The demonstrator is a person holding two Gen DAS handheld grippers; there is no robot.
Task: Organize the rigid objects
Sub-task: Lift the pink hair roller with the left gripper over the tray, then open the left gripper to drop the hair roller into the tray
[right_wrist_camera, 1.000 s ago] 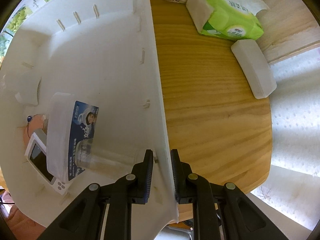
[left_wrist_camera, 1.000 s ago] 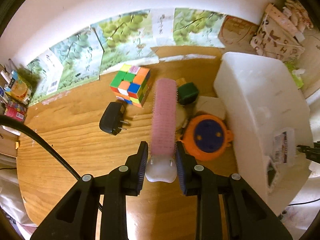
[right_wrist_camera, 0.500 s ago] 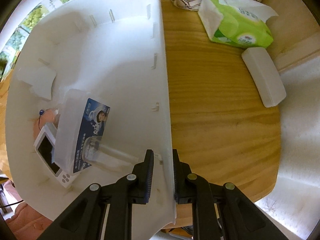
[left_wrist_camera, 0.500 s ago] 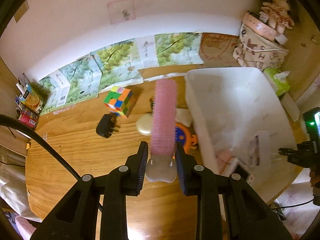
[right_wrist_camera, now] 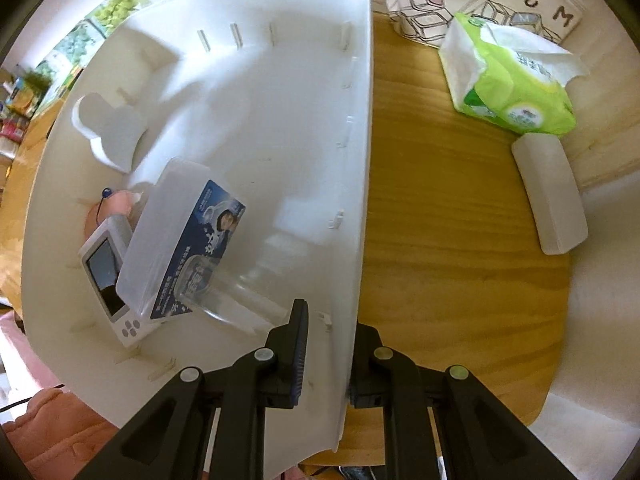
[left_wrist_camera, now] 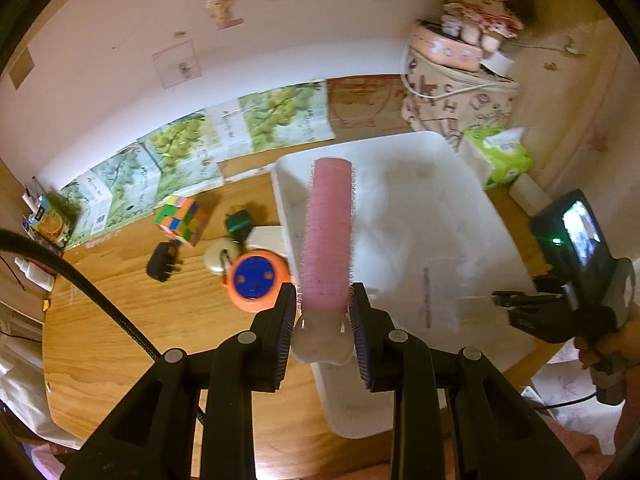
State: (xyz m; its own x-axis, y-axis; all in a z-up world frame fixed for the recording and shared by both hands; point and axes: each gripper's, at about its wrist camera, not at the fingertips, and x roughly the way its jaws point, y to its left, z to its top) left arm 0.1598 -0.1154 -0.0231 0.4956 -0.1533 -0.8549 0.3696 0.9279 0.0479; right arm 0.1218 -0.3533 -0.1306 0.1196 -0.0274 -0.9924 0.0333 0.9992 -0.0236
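Note:
My left gripper (left_wrist_camera: 323,320) is shut on a pink hair roller (left_wrist_camera: 328,236) with a white base and holds it in the air over the left wall of the white bin (left_wrist_camera: 452,184). My right gripper (right_wrist_camera: 326,344) is shut on the right wall of the white bin (right_wrist_camera: 360,168); it also shows in the left wrist view (left_wrist_camera: 516,304). Inside the bin lie a clear lidded box with a blue card (right_wrist_camera: 180,240), a small white device with a screen (right_wrist_camera: 106,264) and a clear bottle (right_wrist_camera: 224,292).
On the wooden table left of the bin lie a Rubik's cube (left_wrist_camera: 180,220), a black plug adapter (left_wrist_camera: 162,266), an orange and blue round toy (left_wrist_camera: 254,280), a green block (left_wrist_camera: 239,223) and a cream disc (left_wrist_camera: 219,258). A green tissue pack (right_wrist_camera: 512,88) and a white case (right_wrist_camera: 550,196) lie right of the bin.
My left gripper rose and moved right with the roller, from above the table objects to over the bin's left wall. The right gripper keeps its hold on the bin wall.

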